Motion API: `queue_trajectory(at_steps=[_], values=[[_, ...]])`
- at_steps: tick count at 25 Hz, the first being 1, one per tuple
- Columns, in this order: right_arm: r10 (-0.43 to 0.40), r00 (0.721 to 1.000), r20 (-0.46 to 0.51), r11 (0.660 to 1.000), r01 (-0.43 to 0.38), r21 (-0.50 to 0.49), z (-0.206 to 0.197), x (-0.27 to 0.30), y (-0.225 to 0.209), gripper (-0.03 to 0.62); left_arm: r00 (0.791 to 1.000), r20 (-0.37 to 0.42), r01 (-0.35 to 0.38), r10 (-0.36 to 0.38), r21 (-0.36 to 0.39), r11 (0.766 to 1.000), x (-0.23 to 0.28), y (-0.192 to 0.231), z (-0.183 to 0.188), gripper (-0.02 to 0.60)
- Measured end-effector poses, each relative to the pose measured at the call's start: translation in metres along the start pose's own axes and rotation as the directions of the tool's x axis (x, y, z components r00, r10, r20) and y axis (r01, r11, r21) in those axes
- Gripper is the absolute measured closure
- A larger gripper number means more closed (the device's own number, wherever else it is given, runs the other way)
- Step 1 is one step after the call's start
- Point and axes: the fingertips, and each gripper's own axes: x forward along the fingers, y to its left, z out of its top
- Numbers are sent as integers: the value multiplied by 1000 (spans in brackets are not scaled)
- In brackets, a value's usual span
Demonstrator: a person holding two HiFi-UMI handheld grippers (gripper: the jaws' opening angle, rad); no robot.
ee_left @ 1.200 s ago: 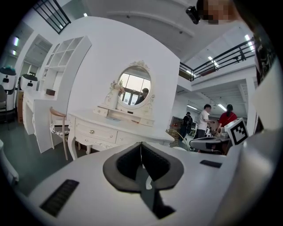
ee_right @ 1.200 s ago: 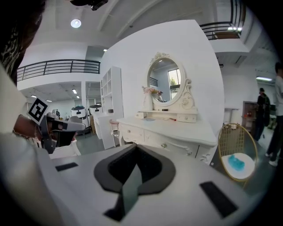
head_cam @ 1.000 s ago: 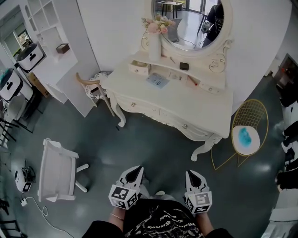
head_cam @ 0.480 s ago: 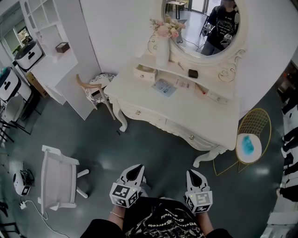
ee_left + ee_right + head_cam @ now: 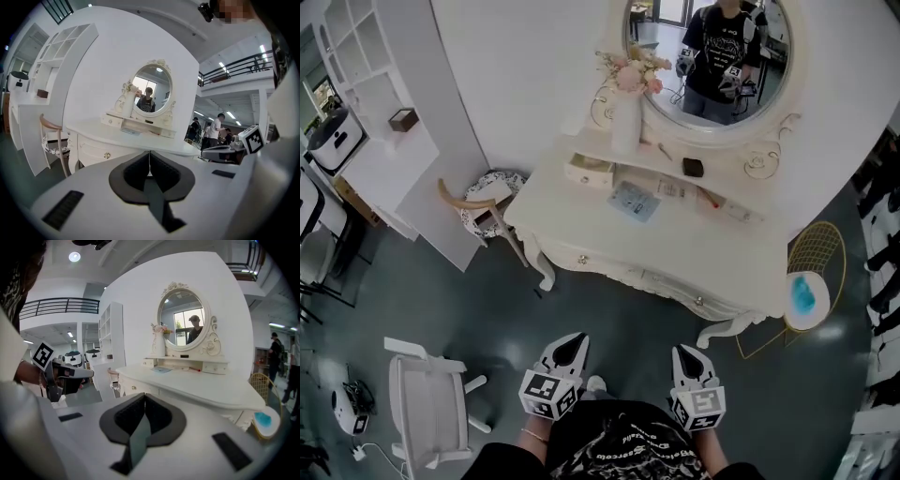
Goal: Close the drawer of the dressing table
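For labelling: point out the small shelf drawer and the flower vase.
small shelf drawer [image 5: 583, 176]: head view, its front face.
flower vase [image 5: 625, 127]: head view, its white body.

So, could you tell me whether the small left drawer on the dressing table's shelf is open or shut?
Open: in the head view the small drawer juts forward over the dressing table top.

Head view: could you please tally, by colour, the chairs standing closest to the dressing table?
Brown wooden chair: 1
Gold wire chair: 1
White chair: 1
Total: 3
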Motion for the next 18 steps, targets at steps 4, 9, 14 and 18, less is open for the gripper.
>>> queue_trajectory(at_steps=[4,9,14,18], values=[[-15,1000,4,1000,15,3,8,19,13,582,999,-16,43,-43,26,999,11,18,10,565],[-33,999,-1,999,33,10,13,30,15,582,996,-32,85,-84,30,996,22,23,14,565],[-48,999,4,999,48,14,19,35,16,582,992,-40,118,-117,35,992,29,24,16,565],[-43,999,-11,999,44,23,15,37,19,582,991,-52,126,-125,32,991,30,24,12,563]])
